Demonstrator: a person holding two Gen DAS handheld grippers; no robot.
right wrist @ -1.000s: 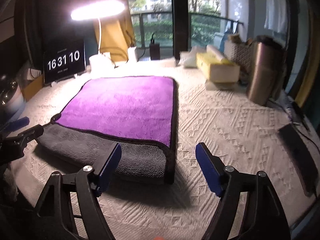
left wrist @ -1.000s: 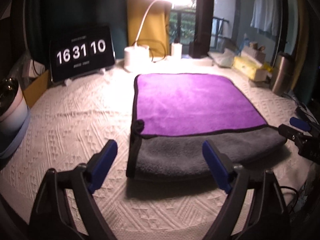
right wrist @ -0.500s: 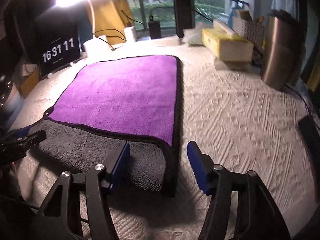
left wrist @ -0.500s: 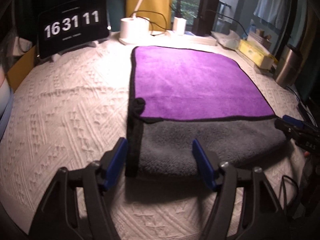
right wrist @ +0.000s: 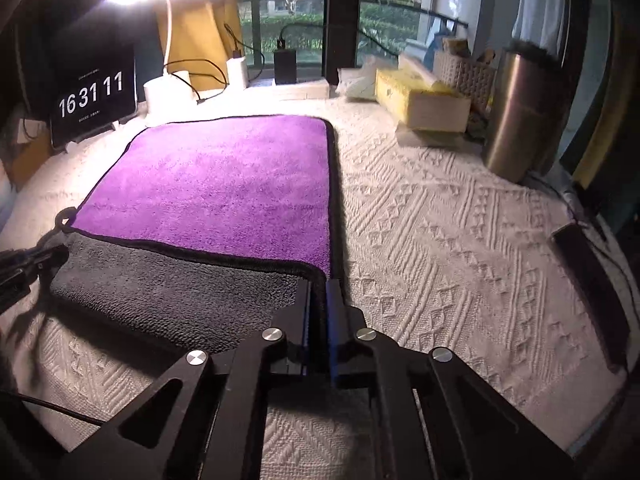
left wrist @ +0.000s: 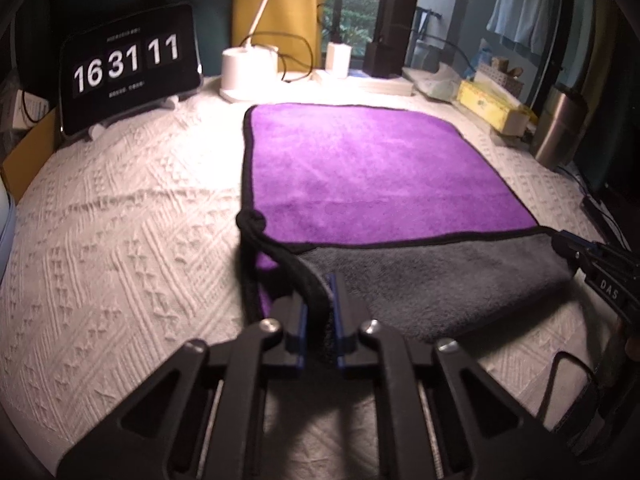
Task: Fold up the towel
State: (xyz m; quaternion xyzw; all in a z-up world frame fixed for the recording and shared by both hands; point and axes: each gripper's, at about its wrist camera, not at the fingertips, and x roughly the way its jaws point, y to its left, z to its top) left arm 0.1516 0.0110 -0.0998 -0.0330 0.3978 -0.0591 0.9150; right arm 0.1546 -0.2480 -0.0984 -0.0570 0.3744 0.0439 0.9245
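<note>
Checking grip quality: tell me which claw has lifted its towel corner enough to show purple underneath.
The left claw: its corner of the towel is peeled up, exposing purple beneath. The right claw pinches its corner low, no underside showing.

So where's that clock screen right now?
The clock screen stands at the table's far left, beside the white lamp base, beyond the towel.

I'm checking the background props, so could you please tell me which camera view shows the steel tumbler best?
The right wrist view: the steel tumbler stands large and whole beside the yellow tissue box. In the left wrist view the tumbler is small, dim and pushed toward the right edge.
</note>
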